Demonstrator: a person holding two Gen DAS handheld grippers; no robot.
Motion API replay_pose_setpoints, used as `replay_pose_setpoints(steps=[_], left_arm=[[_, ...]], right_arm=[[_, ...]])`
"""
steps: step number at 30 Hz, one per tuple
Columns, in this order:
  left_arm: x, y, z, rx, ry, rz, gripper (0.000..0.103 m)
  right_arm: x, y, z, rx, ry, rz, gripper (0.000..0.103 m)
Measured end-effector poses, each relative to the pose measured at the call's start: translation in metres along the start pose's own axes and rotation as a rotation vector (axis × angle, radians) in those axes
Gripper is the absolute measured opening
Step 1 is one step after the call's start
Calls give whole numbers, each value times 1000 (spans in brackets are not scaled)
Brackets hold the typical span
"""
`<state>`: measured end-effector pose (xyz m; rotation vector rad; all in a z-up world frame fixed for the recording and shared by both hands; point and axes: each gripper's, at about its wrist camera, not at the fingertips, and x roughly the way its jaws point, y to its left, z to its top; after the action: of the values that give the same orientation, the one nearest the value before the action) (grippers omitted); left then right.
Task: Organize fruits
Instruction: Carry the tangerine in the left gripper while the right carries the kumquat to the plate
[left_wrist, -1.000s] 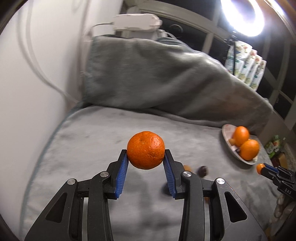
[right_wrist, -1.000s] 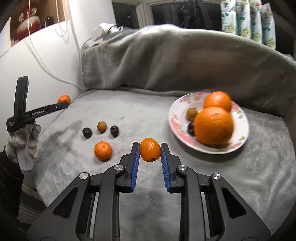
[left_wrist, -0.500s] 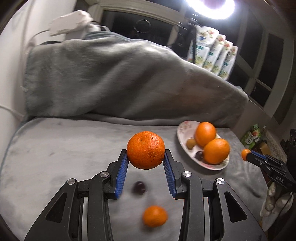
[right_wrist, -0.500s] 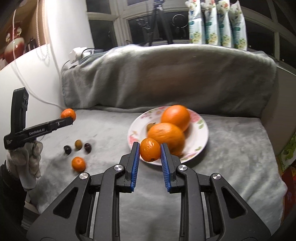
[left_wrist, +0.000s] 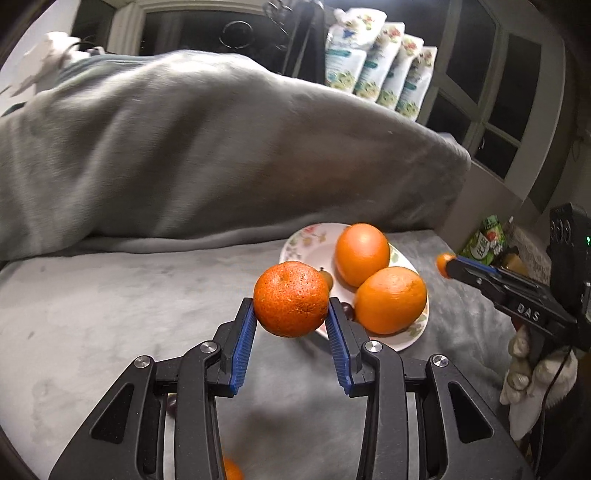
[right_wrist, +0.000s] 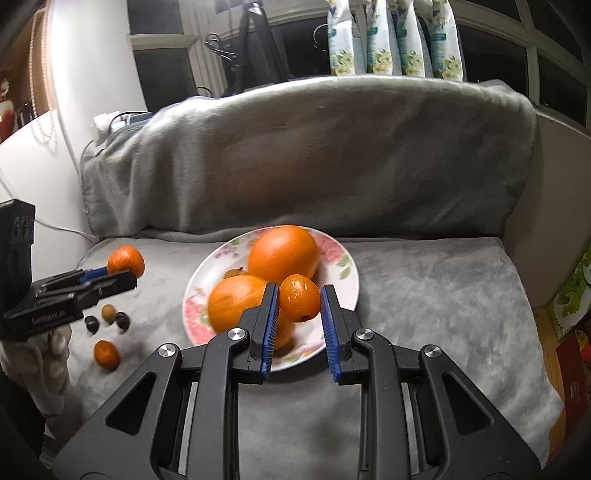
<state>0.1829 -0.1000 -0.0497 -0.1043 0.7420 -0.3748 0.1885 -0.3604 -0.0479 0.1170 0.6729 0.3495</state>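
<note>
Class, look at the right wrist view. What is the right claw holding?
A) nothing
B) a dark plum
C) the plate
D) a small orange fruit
D: the right claw is shut on a small orange fruit, held above the plate with its two oranges.

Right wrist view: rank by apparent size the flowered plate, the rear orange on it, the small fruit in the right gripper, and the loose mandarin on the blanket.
1. Flowered plate
2. Rear orange
3. Small fruit held by the right gripper; nearness to the camera inflates it
4. Loose mandarin; its true size against the held fruit is unsure
</note>
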Motion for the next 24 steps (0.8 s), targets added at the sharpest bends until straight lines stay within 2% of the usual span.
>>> replay_pose_setpoints(steps=[10, 24], left_arm=[[27, -14, 5, 31, 47, -9, 37], [43, -17, 4, 41, 82, -27, 38]], right_arm=[[33, -24, 6, 44, 50, 18, 24], [43, -30, 8, 79, 62, 39, 24]])
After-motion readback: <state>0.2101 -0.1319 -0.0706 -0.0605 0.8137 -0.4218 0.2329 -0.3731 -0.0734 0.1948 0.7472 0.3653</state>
